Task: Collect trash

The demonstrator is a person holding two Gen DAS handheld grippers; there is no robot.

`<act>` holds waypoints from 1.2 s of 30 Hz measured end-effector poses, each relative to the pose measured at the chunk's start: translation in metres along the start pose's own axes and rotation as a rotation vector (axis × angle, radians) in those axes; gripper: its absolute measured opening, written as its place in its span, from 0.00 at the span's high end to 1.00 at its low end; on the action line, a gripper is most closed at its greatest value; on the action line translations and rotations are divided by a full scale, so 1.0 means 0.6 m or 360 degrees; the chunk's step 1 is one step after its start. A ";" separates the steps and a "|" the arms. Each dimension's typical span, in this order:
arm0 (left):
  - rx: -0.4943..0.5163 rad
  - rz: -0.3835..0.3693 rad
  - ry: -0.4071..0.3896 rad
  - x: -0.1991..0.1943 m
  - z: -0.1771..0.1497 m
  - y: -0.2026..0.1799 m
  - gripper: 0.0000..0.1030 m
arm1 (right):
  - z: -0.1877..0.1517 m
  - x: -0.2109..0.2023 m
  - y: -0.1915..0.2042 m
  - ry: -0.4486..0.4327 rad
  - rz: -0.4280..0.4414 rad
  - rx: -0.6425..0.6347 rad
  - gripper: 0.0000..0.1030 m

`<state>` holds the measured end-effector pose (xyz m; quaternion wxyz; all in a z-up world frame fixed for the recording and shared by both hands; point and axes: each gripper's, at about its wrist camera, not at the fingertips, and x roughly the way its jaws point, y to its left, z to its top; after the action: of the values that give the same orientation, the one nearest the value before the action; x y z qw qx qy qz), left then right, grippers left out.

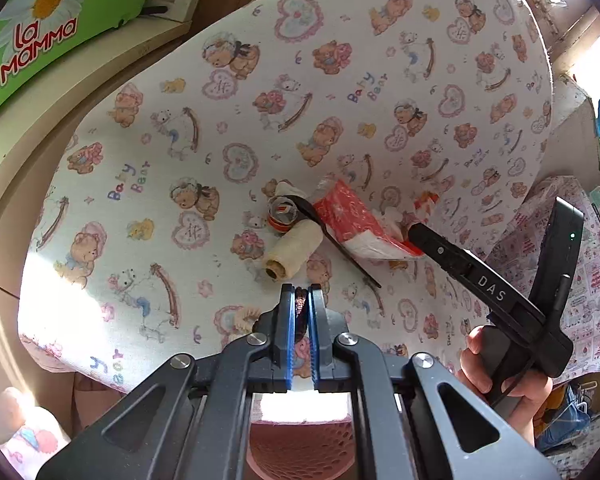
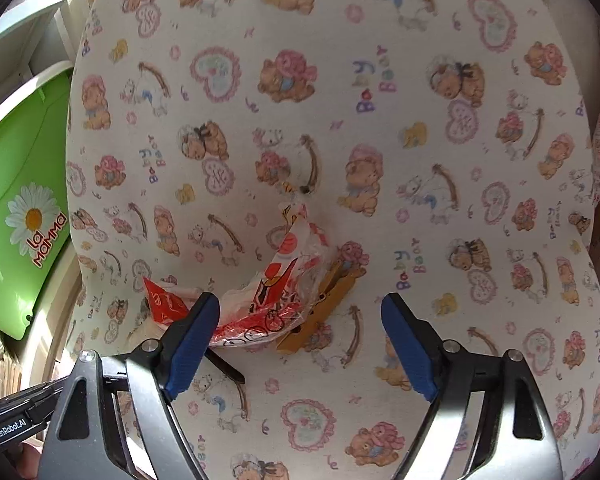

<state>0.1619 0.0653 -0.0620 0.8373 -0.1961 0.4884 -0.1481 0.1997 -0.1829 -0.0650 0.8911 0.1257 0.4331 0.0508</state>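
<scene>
Left wrist view: my left hand-held gripper (image 1: 300, 300) is clamped on a small dark scrap (image 1: 300, 312) I can't identify. Beyond it on the tabletop (image 1: 140, 160) lie a cream roll (image 1: 292, 250) and a red-and-white wrapper (image 1: 356, 220), partly hidden by my right hand-held gripper (image 2: 300, 344). Right wrist view: its jaws stand wide apart around that wrapper (image 2: 276, 300) and a wooden clothespin (image 2: 324, 308); a finger (image 2: 188, 340) covers the wrapper's lower left edge.
</scene>
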 end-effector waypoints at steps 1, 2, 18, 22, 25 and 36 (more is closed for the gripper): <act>0.0013 0.0019 -0.0012 0.000 0.000 -0.001 0.95 | -0.004 0.005 0.002 0.0024 0.0028 -0.0002 0.39; 0.0028 0.0032 -0.0024 -0.002 0.001 -0.004 0.95 | -0.006 0.008 0.004 0.0040 0.0044 -0.0014 0.49; 0.0193 0.0155 -0.0145 -0.011 -0.006 -0.043 0.94 | -0.014 -0.091 -0.033 -0.0172 -0.0049 -0.0157 0.86; 0.0201 0.0158 -0.0190 -0.022 -0.009 -0.047 0.94 | -0.028 -0.118 -0.046 -0.0188 -0.0066 -0.0228 0.86; 0.0234 0.0188 -0.0232 -0.030 -0.015 -0.053 0.94 | -0.046 -0.136 -0.052 -0.0213 -0.0128 -0.0283 0.86; 0.0422 0.0274 -0.0271 -0.052 -0.067 -0.100 0.94 | -0.104 -0.198 -0.056 -0.0251 -0.0173 -0.0407 0.86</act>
<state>0.1085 0.0187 -0.0277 0.9038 -0.0532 0.4068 -0.1218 0.0764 -0.2277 -0.0207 0.9326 -0.0088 0.3578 0.0473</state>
